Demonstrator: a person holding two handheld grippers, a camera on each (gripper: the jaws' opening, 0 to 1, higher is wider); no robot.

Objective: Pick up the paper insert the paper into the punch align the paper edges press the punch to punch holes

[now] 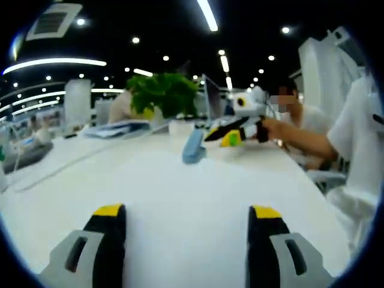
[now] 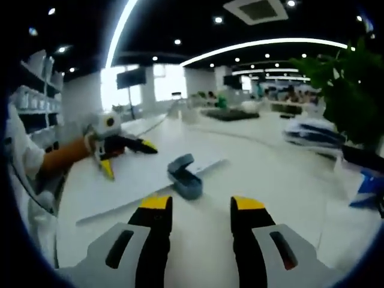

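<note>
hovering low over the white table (image 1: pixel 180 180) with the left gripper (image 1: pixel 188 211), keeping its yellow-tipped jaws spread wide and clasping nothing. seeing the blue punch (image 1: pixel 194 146) well ahead of those jaws, slightly to their right, resting on the tabletop. catching the right gripper (image 1: pixel 231 135) just beyond the punch from this side, carried in a person's hand (image 1: pixel 270 129).

looking along the right gripper (image 2: pixel 202 204) in its own view, holding its jaws moderately apart with nothing between them. finding the punch (image 2: pixel 185 177) just ahead of the jaw tips, a little to their left, sitting at the near edge of the paper (image 2: pixel 126 180). noting the paper lying flat on the table, stretching away to the left of the jaws. spotting the left gripper (image 2: pixel 127 159) farther off to the left, above the far side of the sheet, jaws splayed and not touching it.

judging the task as barely under way: neither gripper gripping the paper, neither pressing on the punch. not being able to tell whether the sheet's edge is sitting inside the punch slot or merely beside it. taking the remaining work as seating the sheet in the slot if needed, squaring its edges, and pressing the punch down to make the holes.
</note>
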